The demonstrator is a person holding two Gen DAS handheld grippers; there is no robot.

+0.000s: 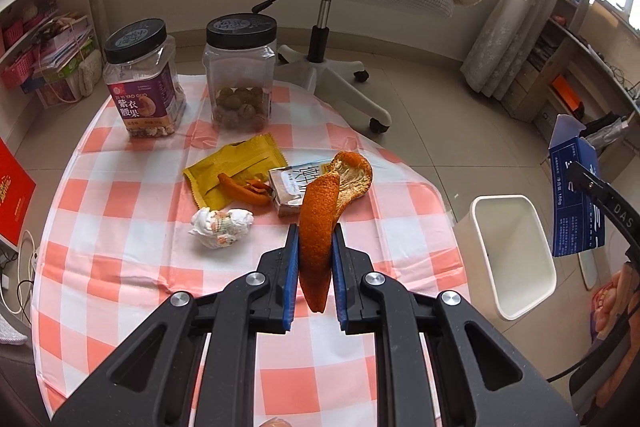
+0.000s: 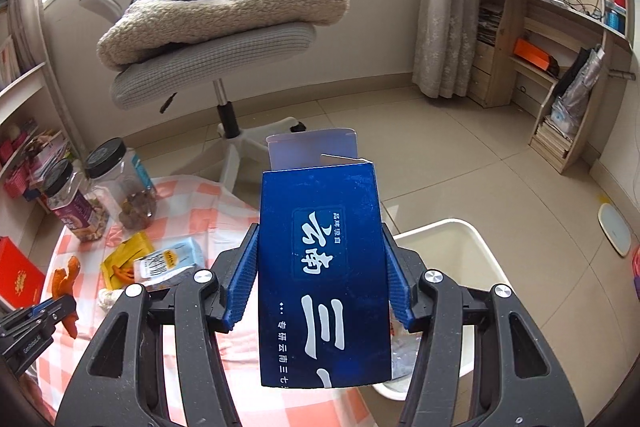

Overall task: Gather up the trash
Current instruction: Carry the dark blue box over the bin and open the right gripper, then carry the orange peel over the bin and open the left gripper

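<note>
The left tool (image 1: 316,247) is clamped on a long curled strip of orange citrus peel (image 1: 320,223), its blue pads pressing both sides while the strip stands upright above the table with the orange-and-white checked cloth (image 1: 120,219). The right tool (image 2: 320,267) is clamped on a dark blue cardboard carton with white characters (image 2: 324,267), the carton's top flap standing open; this tool hangs past the table's right edge, over the white rectangular plastic bin (image 2: 452,239) that stands on the tiled floor just beside that edge.

Beyond the left tool, near the middle of the table, lie a yellow foil snack wrapper (image 1: 236,167) with small orange peel scraps (image 1: 244,189) on its near end, a flat brown-and-pale-blue snack packet (image 1: 292,187) touching the scraps, and a crumpled white paper wad (image 1: 222,227) just in front of the wrapper. At the far edge stand two clear plastic jars with black lids: the purple-labelled nut jar (image 1: 142,83) toward the left corner and the jar of brown round nuts (image 1: 240,75) beside it.
</note>
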